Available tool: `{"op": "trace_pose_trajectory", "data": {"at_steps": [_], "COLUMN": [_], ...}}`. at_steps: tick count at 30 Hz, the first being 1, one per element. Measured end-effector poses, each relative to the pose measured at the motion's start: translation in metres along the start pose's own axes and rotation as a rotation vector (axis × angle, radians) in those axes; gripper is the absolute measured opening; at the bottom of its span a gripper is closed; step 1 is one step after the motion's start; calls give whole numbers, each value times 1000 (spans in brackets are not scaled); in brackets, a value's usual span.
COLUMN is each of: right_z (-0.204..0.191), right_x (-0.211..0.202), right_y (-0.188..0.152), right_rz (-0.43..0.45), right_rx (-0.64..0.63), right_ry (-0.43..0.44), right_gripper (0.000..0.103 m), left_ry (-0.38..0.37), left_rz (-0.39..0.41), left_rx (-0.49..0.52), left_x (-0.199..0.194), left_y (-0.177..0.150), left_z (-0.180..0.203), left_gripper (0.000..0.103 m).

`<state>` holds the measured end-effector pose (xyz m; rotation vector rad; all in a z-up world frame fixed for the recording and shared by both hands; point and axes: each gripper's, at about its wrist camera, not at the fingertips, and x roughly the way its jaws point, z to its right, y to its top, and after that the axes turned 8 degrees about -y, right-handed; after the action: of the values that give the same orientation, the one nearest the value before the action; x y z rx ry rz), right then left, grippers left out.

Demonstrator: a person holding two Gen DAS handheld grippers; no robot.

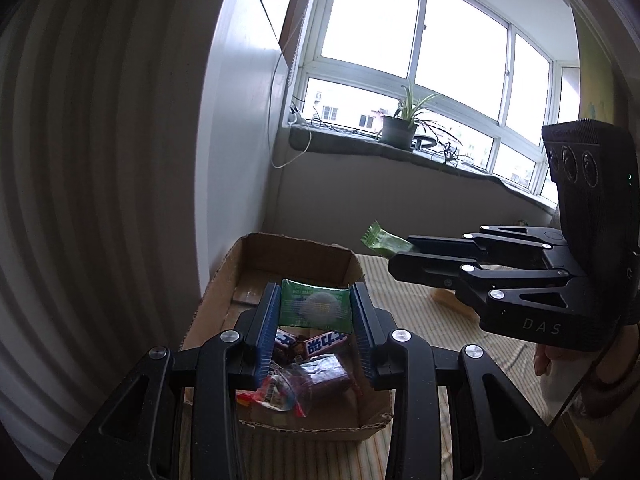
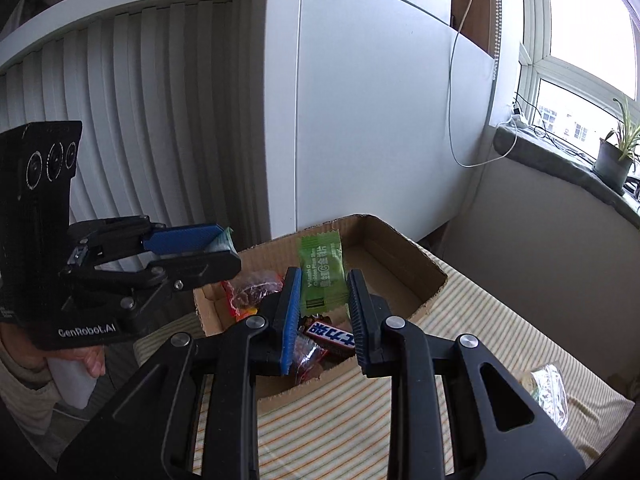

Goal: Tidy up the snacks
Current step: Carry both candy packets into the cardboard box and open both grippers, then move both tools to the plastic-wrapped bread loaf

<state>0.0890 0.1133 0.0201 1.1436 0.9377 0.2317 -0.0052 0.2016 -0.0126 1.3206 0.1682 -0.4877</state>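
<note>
The cardboard box [image 1: 256,264] sits on a striped tablecloth [image 2: 360,412] near the corner of the room, its flaps torn off and its top open. Inside lie several snacks: a dark chocolate bar [image 2: 330,336] with white lettering, a clear bag of red sweets [image 1: 280,394], and a dark wrapped block [image 1: 328,374] beside it. The left gripper [image 1: 315,312] hovers over the box with its blue-padded jaws clamped on a dark green packet [image 1: 315,306], which hangs between the pads above the box's contents. The right gripper [image 2: 323,288] is closed on a light green sachet [image 2: 322,270], held upright between its pads over the near part of the box; in the left wrist view that sachet [image 1: 384,240] juts from the tips of the right gripper to the right of the box. Further out on the cloth, toward the right, lies a crinkled clear wrapper [image 2: 548,392]. A hand [image 2: 90,362] shows beneath the left gripper's body. Behind the box stands a white cabinet panel [image 2: 360,120], with white vertical blinds [image 2: 140,120] to its left. A thin cable [image 2: 452,92] loops down to the stone windowsill [image 1: 360,148], which carries a potted plant [image 1: 400,126] and tangled wires. The wide window [image 1: 440,48] is bright, with buildings faintly visible outside.
</note>
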Motion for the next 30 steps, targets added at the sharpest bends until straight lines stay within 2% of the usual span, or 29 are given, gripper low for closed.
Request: {"op": "trace_pose_trajectory", "data": {"at_steps": [3,4,6,7,8,13,15,17,20,26,30], "right_z": [-1,-1,0,1,5,21,24,24,22,14,17], "right_x": [21,30,49,55,59,60,56,50,43,36,29], "right_y": [3,3,-2,-5,-9,-26,-28,-28,-26,-23,-25], "right_rz": [-16,-24,-57,-66,-69,-79,-64,-40,-21,-19,-10], "right_rx": [-4,-4,-2,5,19,85,92,105,124,127,124], "right_ry": [21,27,38,28,20,-2,-25,-33,-28,9,-21], "right_gripper": [24,24,38,53,61,67,75,87,95,98,98], "left_ry": [-10,-17,10,23,30,58,60,64,66,73,74], "left_rz": [-48,-66,-86,-88,-87,-83,-80,-78,-67,-50,-57], "left_rx": [-34,-47,-75,-87,-99,-156,-171,-177,-173,-154,-139], "left_x": [14,18,23,24,22,13,10,7,1,-4,0], "left_y": [-8,-11,-16,-18,-20,-24,-24,-24,-24,-14,-7], "left_z": [-10,-13,-20,-23,-26,-38,-40,-39,-34,-25,-14], "left_gripper": [36,40,70,74,75,76,76,76,76,79,79]}}
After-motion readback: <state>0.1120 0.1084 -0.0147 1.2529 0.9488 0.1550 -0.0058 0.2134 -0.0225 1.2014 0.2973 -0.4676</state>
